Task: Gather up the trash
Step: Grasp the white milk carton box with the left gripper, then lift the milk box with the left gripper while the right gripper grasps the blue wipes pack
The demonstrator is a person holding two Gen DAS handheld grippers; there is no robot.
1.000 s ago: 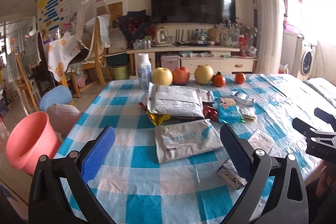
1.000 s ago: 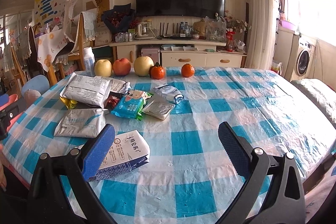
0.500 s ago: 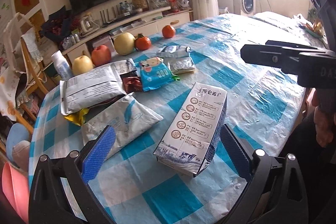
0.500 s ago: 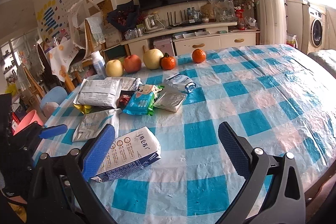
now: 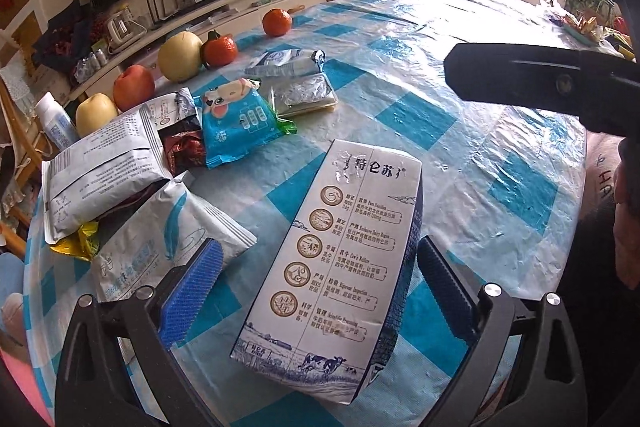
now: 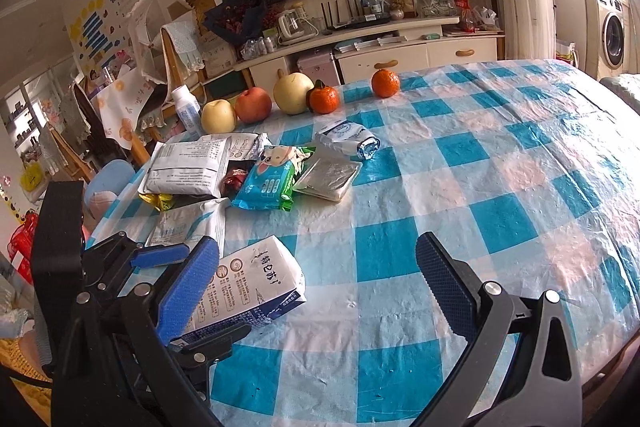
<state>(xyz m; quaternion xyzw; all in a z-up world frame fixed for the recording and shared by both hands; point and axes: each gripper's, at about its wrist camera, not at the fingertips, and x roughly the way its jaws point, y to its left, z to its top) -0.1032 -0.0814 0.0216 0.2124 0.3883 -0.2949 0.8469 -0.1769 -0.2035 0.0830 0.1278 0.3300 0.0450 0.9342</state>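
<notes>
While the milk carton (image 5: 340, 267) lies flat on the checked tabletop (image 5: 460, 107) near its front edge, the left hand-held gripper (image 5: 320, 291) straddles it with its jaws apart; they have just been closing a little, yet the blue pads (image 5: 192, 287) do not press its sides. The right hand-held gripper (image 6: 320, 287) hovers just beside it, jaws wide and empty. The carton looks like an emptied drink box: probably light, with thin cardboard walls that would buckle under a hard squeeze and a coated skin that may slip. Its long narrow sides seem the best hold, near the middle of its length, so it does not swing. Beyond it, soft wrappers lie heaped: a white pouch (image 5: 168, 239), a grey packet (image 5: 100, 171), a blue wipes pack (image 5: 236, 119). These would crumple, so a pinch at an edge should suit them.
</notes>
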